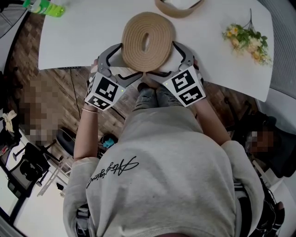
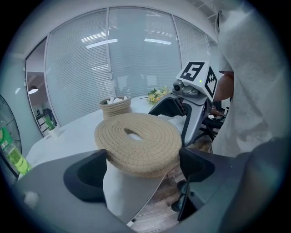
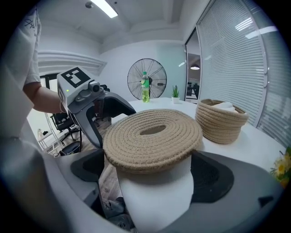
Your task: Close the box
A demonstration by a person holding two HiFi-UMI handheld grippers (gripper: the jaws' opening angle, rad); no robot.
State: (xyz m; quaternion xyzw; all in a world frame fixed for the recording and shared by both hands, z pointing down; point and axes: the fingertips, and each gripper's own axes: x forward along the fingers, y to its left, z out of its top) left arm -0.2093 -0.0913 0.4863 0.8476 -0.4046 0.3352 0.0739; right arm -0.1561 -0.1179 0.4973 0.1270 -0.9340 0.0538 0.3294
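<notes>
A round woven rope lid (image 1: 134, 46) with a hole in its middle hangs over the near edge of the white table (image 1: 83, 32). My left gripper (image 1: 121, 65) holds it from the left, both pads pressed on the lid's (image 2: 150, 141) rim. My right gripper (image 1: 172, 65) holds it from the right in the same way, jaws against the lid (image 3: 173, 136). The woven basket (image 1: 178, 9) stands behind the lid at the table's far side, cut off by the frame. White stuff fills the basket (image 3: 221, 120) in the right gripper view.
A bunch of yellow flowers (image 1: 247, 39) lies at the table's right end. A green bottle (image 1: 46, 8) stands at the far left corner. A big fan (image 3: 146, 78) stands beyond the table. Office chairs (image 1: 27, 162) crowd the wood floor at my left.
</notes>
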